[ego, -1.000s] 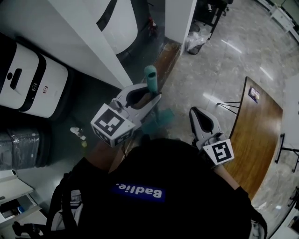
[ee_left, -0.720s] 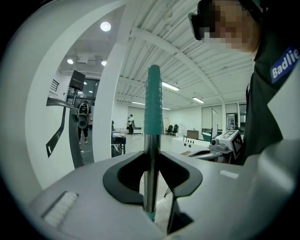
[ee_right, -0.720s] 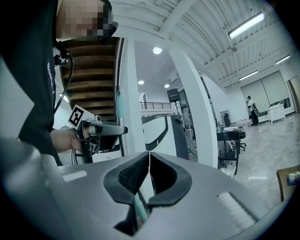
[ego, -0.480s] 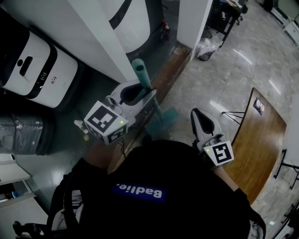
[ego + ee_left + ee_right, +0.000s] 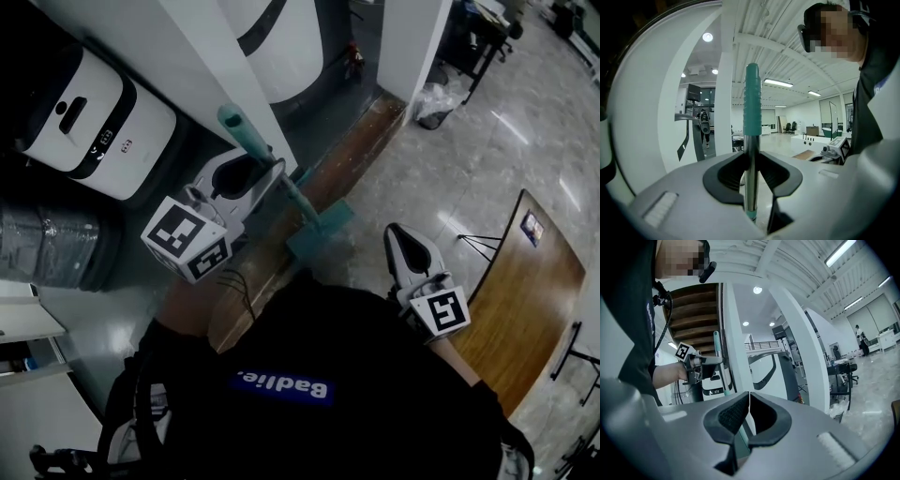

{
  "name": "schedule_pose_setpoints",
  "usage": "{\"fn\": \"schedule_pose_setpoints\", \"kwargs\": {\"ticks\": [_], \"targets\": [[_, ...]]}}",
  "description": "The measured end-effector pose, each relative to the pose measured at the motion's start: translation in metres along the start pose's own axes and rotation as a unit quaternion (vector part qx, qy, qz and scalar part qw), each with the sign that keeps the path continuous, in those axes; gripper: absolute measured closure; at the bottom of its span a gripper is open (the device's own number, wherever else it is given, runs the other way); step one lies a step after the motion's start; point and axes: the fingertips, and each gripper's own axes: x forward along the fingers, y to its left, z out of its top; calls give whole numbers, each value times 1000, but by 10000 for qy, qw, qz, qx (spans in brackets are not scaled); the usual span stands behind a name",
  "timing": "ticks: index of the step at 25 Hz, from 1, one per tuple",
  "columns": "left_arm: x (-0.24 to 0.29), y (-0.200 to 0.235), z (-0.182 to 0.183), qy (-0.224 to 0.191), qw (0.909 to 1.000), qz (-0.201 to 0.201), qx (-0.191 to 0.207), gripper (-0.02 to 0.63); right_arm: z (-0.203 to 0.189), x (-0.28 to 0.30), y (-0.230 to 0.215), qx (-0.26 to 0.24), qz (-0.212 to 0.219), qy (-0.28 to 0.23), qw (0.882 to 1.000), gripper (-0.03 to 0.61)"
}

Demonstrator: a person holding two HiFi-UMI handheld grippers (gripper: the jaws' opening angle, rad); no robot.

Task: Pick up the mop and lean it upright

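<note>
The mop has a teal grip point(image 5: 235, 124) on a metal pole that slants down to a teal mop head point(image 5: 321, 225) on the floor. My left gripper point(image 5: 265, 172) is shut on the pole just below the grip. In the left gripper view the pole point(image 5: 750, 173) stands nearly upright between the pads, with the teal grip point(image 5: 752, 101) above the left gripper point(image 5: 751, 159). The grip's top is close to a white pillar point(image 5: 211, 56). My right gripper point(image 5: 397, 234) hangs to the right of the mop head, shut and holding nothing point(image 5: 749, 397). From the right gripper view, the left gripper point(image 5: 710, 363) holds the pole beside the pillar.
A white floor machine point(image 5: 94, 122) and a dark wrapped cylinder point(image 5: 52, 248) stand at the left. A wooden strip point(image 5: 361, 136) runs along the wall's base. A wooden table point(image 5: 525, 281) is at the right, and a bagged bin point(image 5: 434, 103) is farther off.
My left gripper has carried the mop handle up and to the left, toward the white pillar, and the pole stands steeper. The right gripper has stayed put.
</note>
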Motion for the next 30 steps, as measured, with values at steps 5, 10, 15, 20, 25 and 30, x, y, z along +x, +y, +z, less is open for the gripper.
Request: {"fn": "schedule_pose_setpoints", "kwargs": {"ticks": [5, 10, 15, 20, 25, 30], "targets": [[-20, 25, 5, -54, 9998, 181, 64, 492, -4, 2, 2, -71, 9, 132, 9999, 566], [-49, 73, 4, -231, 9994, 237, -65, 492, -3, 15, 6, -205, -269, 258, 9991, 566], [-76, 116, -1, -342, 9992, 131, -184, 492, 4, 46, 24, -353, -406, 304, 9981, 566], [-95, 142, -4, -443, 9982, -413, -26, 492, 3, 93, 51, -453, -204, 396, 9980, 566], [-110, 164, -4, -710, 9893, -1249, 250, 491, 1, 139, 78, -536, -44, 484, 9974, 566], [-122, 194, -7, -985, 9747, -1976, 338, 492, 0, 175, 96, -625, -33, 574, 9964, 566]]}}
